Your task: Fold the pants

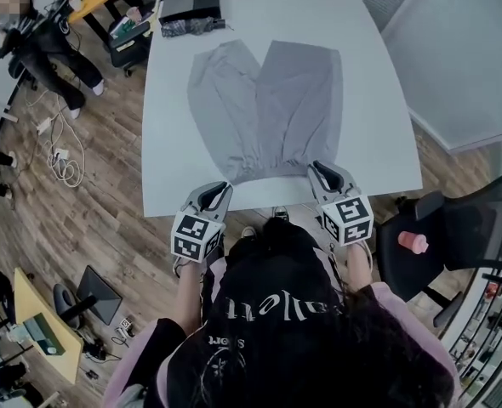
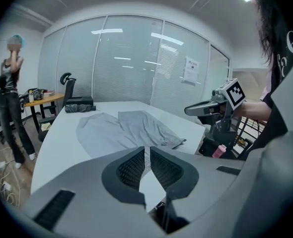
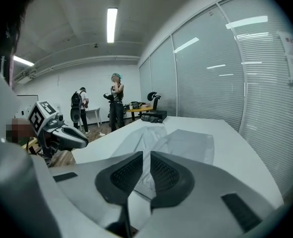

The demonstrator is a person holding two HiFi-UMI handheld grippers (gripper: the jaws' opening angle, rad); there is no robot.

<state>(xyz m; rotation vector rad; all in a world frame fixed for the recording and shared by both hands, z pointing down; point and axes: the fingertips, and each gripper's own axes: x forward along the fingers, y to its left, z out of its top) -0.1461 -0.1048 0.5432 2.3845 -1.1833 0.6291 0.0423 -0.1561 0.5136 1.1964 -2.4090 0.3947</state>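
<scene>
Pants (image 1: 264, 113) of thin grey cloth lie flat on the white table (image 1: 379, 75), with the waistband (image 1: 272, 175) just ahead of both grippers and the rest stretching away beyond it. The left gripper (image 1: 224, 187) and the right gripper (image 1: 317, 168) have their jaws pressed together, with nothing between them. The cloth looks light, soft and limp, so it will probably sag and wrinkle. I would pinch the waistband corners, one nearest each gripper.

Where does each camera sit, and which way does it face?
Head view: on the head, steeply down at pants on table; left tongs, right tongs, arms, torso.
Left gripper view: on left tongs, across the pants; own shut jaws, right tongs.
Right gripper view: on right tongs, across the pants; own shut jaws, left tongs.
Shared: all show pants.
</scene>
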